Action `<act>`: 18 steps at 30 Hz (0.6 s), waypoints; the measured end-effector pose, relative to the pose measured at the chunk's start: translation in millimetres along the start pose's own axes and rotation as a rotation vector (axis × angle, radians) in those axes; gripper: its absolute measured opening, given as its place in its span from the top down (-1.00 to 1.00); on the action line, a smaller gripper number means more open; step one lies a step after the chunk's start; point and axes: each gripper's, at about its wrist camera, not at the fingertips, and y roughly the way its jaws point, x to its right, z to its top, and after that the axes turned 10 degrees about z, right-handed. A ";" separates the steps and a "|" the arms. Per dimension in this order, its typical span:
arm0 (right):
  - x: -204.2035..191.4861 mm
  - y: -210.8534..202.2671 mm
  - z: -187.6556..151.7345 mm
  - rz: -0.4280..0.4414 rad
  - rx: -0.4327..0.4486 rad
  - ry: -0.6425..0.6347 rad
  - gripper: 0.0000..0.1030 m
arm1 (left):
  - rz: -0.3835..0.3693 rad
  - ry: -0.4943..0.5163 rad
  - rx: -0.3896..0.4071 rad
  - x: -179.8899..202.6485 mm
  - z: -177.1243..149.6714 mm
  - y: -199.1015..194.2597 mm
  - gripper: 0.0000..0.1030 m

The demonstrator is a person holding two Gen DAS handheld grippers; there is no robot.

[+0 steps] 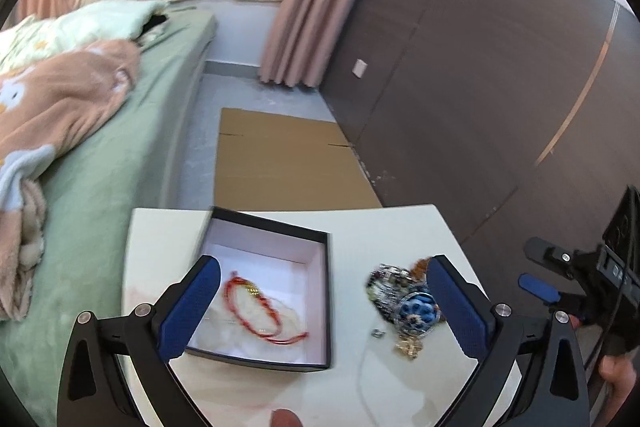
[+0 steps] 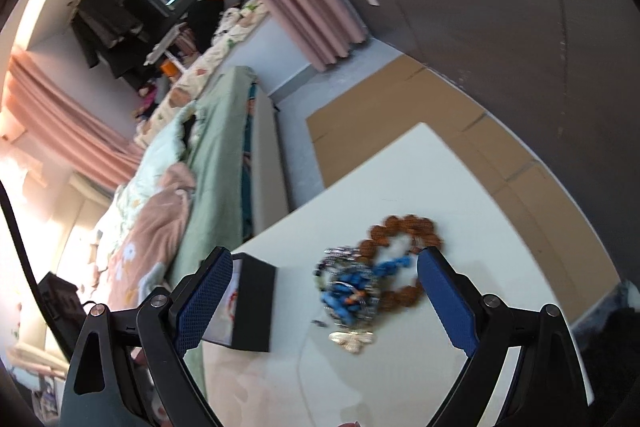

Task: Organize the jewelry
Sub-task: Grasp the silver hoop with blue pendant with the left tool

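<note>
In the left wrist view, the right gripper [image 1: 538,287] is cut off at the right edge. The jewelry pile [image 2: 372,275] at lower centre is motion-blurred, its pieces indistinct. The black box [image 2: 254,307] is partly hidden behind a blue finger pad [image 2: 204,301].

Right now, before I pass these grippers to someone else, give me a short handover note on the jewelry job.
Left gripper: open, empty, over the box.
Right gripper: open, empty, facing the jewelry pile.
Black box: open on the white table, with the red cord bracelet already inside.
Still on the table: the tangled pile, including a brown bead bracelet, blue beads and a gold pendant.
Left to do: move the pile's pieces into the box.
</note>
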 end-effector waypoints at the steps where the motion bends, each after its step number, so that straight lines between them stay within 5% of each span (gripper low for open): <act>1: 2.8 -0.2 0.0 -0.013 -0.006 0.006 -0.83 | -0.009 0.015 0.001 6.5 -1.9 0.7 -0.99; 14: 32.0 -17.9 6.0 -0.064 -0.032 0.061 -0.83 | -0.113 0.224 -0.070 78.1 -31.8 24.6 -0.92; 18: 37.3 -21.1 9.0 -0.078 -0.036 0.063 -0.83 | -0.123 0.249 -0.103 88.7 -39.0 37.8 -0.76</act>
